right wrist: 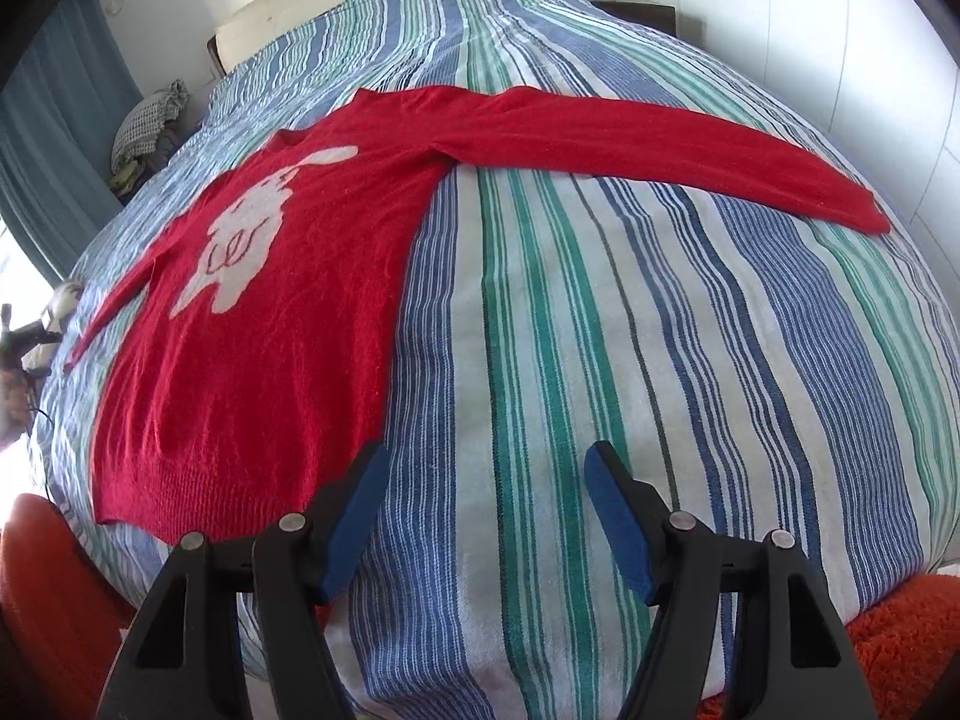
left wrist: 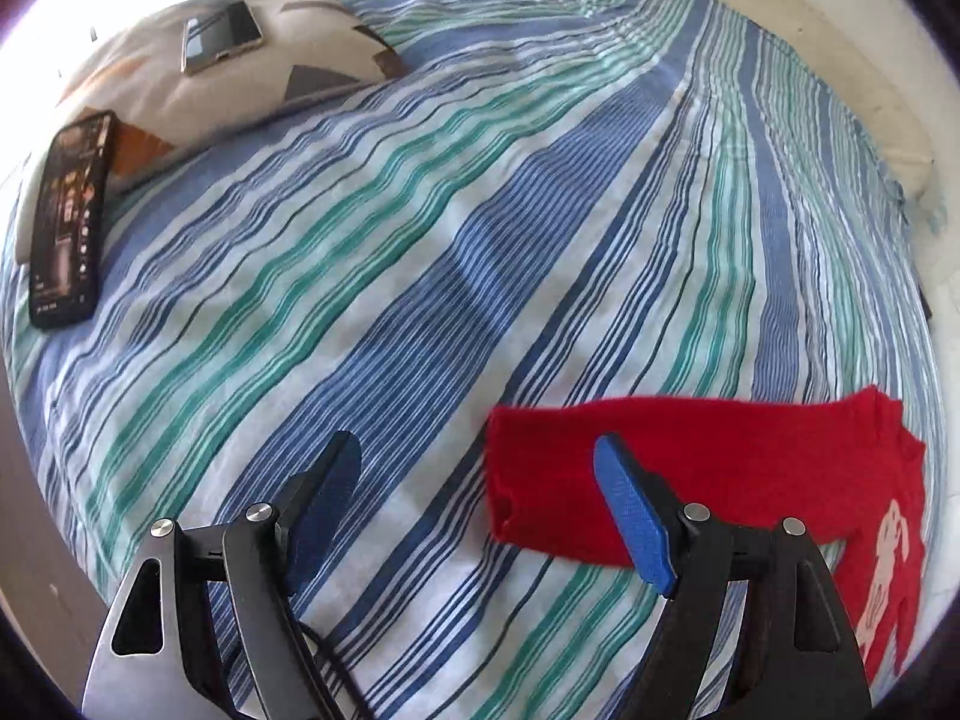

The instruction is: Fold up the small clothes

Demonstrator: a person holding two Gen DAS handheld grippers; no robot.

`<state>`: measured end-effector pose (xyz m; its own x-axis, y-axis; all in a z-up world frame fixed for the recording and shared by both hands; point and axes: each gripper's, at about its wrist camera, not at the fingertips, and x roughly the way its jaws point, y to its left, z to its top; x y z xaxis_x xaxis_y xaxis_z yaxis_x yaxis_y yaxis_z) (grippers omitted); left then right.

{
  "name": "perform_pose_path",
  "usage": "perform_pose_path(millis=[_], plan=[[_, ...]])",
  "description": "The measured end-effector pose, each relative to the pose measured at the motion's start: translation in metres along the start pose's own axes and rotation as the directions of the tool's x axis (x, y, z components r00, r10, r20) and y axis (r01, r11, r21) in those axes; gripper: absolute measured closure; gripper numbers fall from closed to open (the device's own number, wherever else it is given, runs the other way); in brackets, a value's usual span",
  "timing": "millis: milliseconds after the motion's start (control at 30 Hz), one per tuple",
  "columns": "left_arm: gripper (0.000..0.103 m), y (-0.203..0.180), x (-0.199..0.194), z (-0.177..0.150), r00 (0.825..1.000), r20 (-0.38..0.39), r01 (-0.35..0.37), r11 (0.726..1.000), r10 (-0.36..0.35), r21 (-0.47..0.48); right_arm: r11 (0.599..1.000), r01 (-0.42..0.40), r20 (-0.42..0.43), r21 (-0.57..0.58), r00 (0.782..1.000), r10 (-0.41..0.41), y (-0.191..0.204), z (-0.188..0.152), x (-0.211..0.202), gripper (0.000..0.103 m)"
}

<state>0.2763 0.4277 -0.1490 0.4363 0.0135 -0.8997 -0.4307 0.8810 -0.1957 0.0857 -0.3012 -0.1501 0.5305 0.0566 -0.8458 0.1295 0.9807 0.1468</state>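
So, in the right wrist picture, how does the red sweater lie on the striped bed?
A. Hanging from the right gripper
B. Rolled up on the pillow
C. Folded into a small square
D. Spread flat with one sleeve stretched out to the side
D: the red sweater lies flat on the bedspread, its sleeve stretched out sideways.

I see a red sweater (right wrist: 288, 324) with a white rabbit figure (right wrist: 246, 240), on a bedsheet (right wrist: 570, 330) striped blue, green and white; my fingers (right wrist: 618, 528) carry blue pads.
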Motion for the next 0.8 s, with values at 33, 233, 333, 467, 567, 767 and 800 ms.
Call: perform_pose_path(millis=[33,233,333,467,567,767,800], plan=[[0.020,-0.001,0.005,-0.004,1.000,-0.018,0.007,1.000,-0.007,0.022,1.000,0.005,-0.004,-0.008,1.000,-0.005,0.002,0.000,0.001,0.035],[0.103,-0.038,0.030,-0.023,0.983,-0.041,-0.170,0.976,0.177,0.138,0.999,0.039,-0.008,-0.038,0.999,-0.039,0.009,-0.005,0.002,0.035],[0.103,-0.035,0.031,-0.032,0.941,0.003,-0.336,0.937,0.337,0.100,0.998,0.053,0.012,-0.029,0.999,-0.052,0.007,-0.007,-0.004,0.035],[0.103,-0.017,0.040,-0.037,0.929,-0.013,-0.368,0.926,0.370,0.085,0.998,0.055,0.022,-0.010,0.998,-0.055,0.001,-0.008,-0.008,0.035],[0.097,-0.022,0.023,-0.043,0.928,0.008,-0.370,0.923,0.372,0.108,0.999,0.050,0.033,-0.002,0.998,-0.050,-0.001,-0.006,-0.011,0.035],[0.021,-0.076,-0.044,-0.091,0.945,0.160,-0.315,0.924,0.284,0.217,0.998,0.049,0.069,0.039,0.996,-0.052,-0.008,-0.004,-0.021,0.028],[0.021,-0.086,-0.053,-0.102,0.954,0.160,-0.285,0.928,0.252,0.240,0.998,0.044,0.074,0.049,0.996,-0.048,-0.010,-0.005,-0.022,0.028]])
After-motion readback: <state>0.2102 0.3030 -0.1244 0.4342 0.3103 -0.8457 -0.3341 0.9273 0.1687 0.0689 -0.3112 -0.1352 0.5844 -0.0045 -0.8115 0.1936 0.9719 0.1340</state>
